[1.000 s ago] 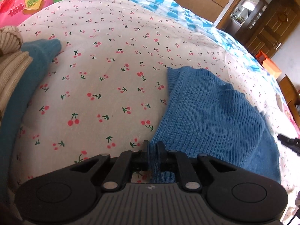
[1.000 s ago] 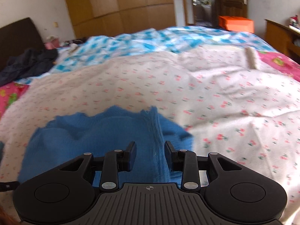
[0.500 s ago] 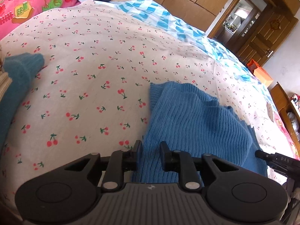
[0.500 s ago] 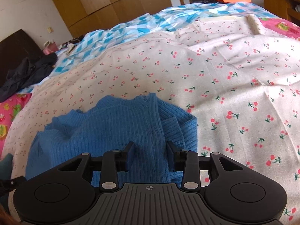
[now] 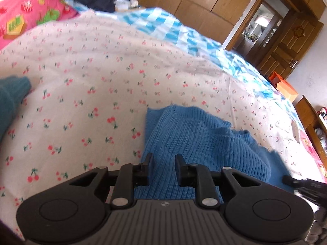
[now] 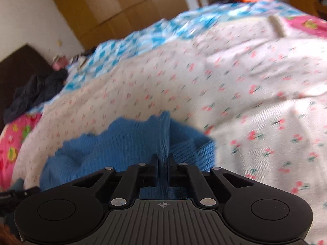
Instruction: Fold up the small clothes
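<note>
Cherry-print bedsheet (image 5: 85, 94): left gripper (image 5: 162, 161) released over blue sweater (image 5: 196, 138) (ribbed); right gripper (image 6: 162, 159) pinches fold.

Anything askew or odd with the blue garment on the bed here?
The blue ribbed knit sweater lies bunched and uneven on the cherry-print sheet, one edge ragged. The right gripper pinches a fold; the left gripper is open.

A home bedroom. A bed (image 5: 122, 77) fills most of both views, spread with a cherry-print sheet (image 5: 85, 110), a blue-checked quilt (image 5: 171, 30) and a pink cover (image 5: 22, 20). A wooden wardrobe (image 5: 194, 2) lines the wall beyond, beside a panelled wooden door (image 5: 290, 40). Dark clothes (image 6: 34, 94) lie heaped near the headboard (image 6: 18, 63).
</note>
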The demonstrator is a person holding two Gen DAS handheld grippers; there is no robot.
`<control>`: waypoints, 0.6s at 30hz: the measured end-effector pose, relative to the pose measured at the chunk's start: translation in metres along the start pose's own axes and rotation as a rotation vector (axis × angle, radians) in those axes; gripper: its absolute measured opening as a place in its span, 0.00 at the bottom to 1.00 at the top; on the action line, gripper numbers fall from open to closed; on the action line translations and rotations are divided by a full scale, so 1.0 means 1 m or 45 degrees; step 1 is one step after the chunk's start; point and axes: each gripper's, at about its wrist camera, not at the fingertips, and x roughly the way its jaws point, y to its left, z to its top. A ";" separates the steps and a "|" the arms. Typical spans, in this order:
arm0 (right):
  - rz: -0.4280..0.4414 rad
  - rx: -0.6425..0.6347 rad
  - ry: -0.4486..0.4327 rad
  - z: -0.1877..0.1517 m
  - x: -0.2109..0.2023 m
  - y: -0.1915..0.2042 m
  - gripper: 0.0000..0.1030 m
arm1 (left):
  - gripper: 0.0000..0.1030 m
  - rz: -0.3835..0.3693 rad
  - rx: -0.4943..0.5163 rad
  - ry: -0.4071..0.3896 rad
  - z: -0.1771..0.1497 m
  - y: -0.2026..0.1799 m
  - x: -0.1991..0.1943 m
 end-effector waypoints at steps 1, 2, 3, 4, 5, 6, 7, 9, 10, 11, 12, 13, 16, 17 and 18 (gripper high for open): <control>-0.015 0.050 -0.017 -0.001 -0.004 -0.009 0.06 | 0.26 0.013 0.012 -0.017 -0.001 -0.002 0.001; -0.038 0.084 -0.013 -0.002 -0.003 -0.017 0.06 | 0.26 0.037 0.019 -0.030 -0.002 -0.003 0.003; -0.068 0.083 0.010 -0.005 0.001 -0.020 0.06 | 0.26 0.061 0.022 -0.031 -0.004 -0.002 0.006; -0.101 0.056 0.042 -0.009 0.007 -0.020 0.06 | 0.26 0.089 0.016 -0.020 -0.006 0.000 0.011; -0.122 0.011 0.061 -0.014 0.012 -0.017 0.06 | 0.26 0.111 0.004 -0.005 -0.009 0.003 0.014; -0.136 -0.039 0.068 -0.017 0.013 -0.012 0.09 | 0.29 0.109 -0.013 0.009 -0.011 0.008 0.016; -0.149 -0.076 0.058 -0.017 0.012 -0.005 0.14 | 0.32 0.103 -0.030 0.014 -0.013 0.012 0.016; -0.152 -0.136 0.021 -0.014 0.007 0.007 0.15 | 0.33 0.102 -0.048 0.007 -0.014 0.016 0.013; -0.165 -0.158 -0.008 -0.012 0.002 0.013 0.15 | 0.33 0.103 -0.051 0.001 -0.014 0.016 0.011; -0.200 -0.186 -0.046 -0.009 -0.004 0.020 0.17 | 0.33 0.106 -0.052 -0.006 -0.015 0.016 0.009; -0.250 -0.230 -0.094 -0.007 -0.010 0.028 0.23 | 0.33 0.110 -0.052 -0.010 -0.015 0.016 0.008; -0.280 -0.275 -0.140 -0.006 -0.016 0.037 0.30 | 0.33 0.113 -0.048 -0.011 -0.016 0.016 0.006; -0.261 -0.407 -0.219 -0.006 -0.023 0.072 0.34 | 0.34 0.177 0.023 -0.016 -0.019 0.012 0.003; -0.205 -0.436 -0.203 -0.007 -0.022 0.084 0.34 | 0.33 0.208 0.045 -0.024 -0.020 0.013 0.002; -0.120 -0.451 -0.164 -0.008 -0.017 0.099 0.35 | 0.33 0.228 0.056 -0.031 -0.020 0.014 0.001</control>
